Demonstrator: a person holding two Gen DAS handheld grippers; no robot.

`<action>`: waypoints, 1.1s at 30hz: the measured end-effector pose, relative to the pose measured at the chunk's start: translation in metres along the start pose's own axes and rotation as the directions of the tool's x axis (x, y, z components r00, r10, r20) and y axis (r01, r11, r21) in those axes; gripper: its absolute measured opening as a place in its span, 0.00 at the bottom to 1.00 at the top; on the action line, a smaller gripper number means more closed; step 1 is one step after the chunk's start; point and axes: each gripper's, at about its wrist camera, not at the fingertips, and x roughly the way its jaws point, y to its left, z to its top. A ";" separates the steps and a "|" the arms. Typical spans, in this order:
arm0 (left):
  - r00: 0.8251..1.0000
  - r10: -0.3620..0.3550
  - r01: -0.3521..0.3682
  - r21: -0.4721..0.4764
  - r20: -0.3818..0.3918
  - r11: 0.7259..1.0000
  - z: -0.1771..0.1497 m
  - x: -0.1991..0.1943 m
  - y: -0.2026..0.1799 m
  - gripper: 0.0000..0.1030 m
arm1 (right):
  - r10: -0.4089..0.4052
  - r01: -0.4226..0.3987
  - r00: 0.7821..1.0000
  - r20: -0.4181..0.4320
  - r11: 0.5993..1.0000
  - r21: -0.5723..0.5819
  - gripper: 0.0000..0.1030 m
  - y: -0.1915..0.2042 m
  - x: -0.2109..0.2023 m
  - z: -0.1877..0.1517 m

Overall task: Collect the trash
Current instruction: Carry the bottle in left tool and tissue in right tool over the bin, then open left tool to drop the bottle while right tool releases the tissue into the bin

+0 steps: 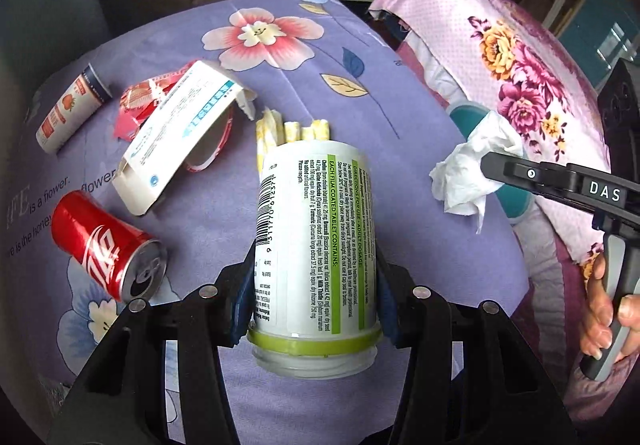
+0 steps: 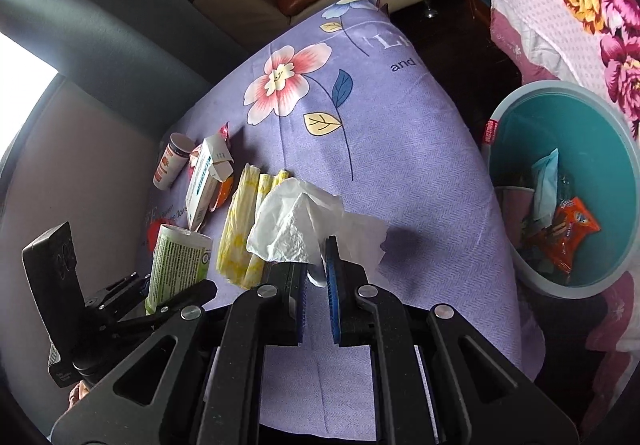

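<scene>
Both hands loaded: the right gripper (image 2: pixel 316 265) pinches the crumpled tissue (image 2: pixel 296 225) with the teal bin (image 2: pixel 560 181) off to its right, nearer than for the left gripper (image 1: pixel 316 285), clamped across the supplement bottle (image 1: pixel 316 237), long axis pointing forward.
</scene>
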 end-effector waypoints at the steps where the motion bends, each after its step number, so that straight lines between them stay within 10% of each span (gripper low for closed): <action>1: 1.000 -0.003 0.003 0.018 0.000 1.000 0.005 0.004 -0.010 0.50 | -0.002 0.002 1.000 0.015 1.000 0.015 0.09 -0.008 -0.006 0.002; 13: 0.997 -0.063 0.072 0.202 -0.051 0.977 0.054 0.053 -0.127 0.50 | -0.144 0.099 0.971 0.192 0.969 0.226 0.09 -0.122 -0.092 0.009; 33: 0.984 -0.113 0.152 0.320 -0.139 0.935 0.081 0.117 -0.232 0.50 | -0.244 0.178 0.954 0.172 0.928 0.327 0.09 -0.189 -0.106 0.006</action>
